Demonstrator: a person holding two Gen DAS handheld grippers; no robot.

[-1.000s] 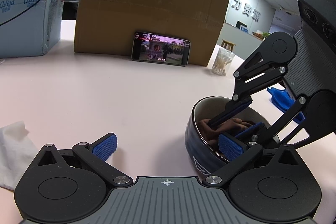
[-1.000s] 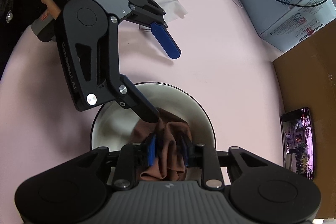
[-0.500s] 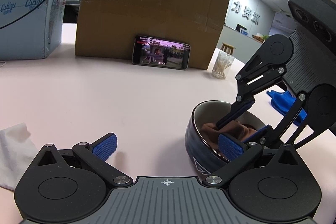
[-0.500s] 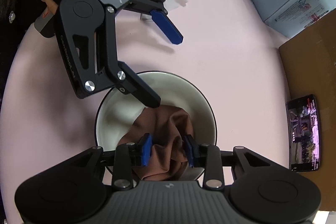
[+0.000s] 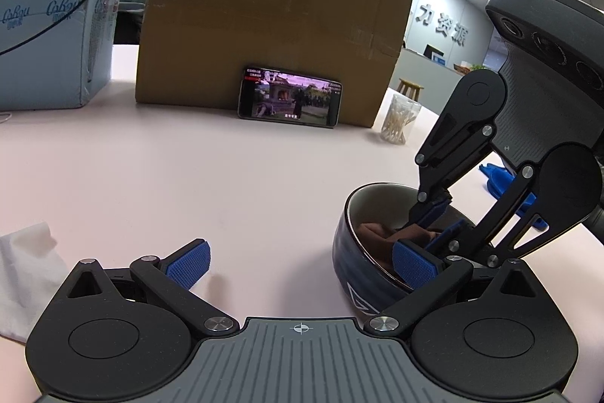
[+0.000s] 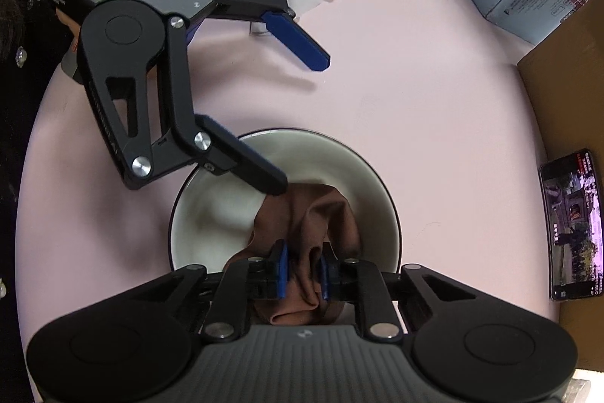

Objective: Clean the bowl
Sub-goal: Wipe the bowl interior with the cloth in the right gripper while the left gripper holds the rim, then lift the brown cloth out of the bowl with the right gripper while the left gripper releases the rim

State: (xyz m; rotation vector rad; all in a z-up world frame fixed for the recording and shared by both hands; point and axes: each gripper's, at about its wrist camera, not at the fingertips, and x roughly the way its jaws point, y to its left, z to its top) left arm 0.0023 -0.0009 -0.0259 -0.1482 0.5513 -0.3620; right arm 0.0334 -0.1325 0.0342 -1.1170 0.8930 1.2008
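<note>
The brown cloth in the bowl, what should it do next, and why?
Probably rub the brown cloth round the pale inside of the bowl. The right gripper is closing, its fingers pinching the cloth's bunched end, and one finger of the wide-open left gripper reaches over the rim, seemingly steadying the bowl.

one bowl [image 6: 377, 184], one brown cloth [image 6: 313, 210], two boxes [image 5: 271, 36], one phone [image 5: 288, 98]

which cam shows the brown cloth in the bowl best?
Right wrist view. It looks down into the white-lined bowl, so the crumpled brown cloth and the right gripper closing on it are plain. The left wrist view shows only a sliver of cloth over the dark rim, partly blocked by fingers.
</note>
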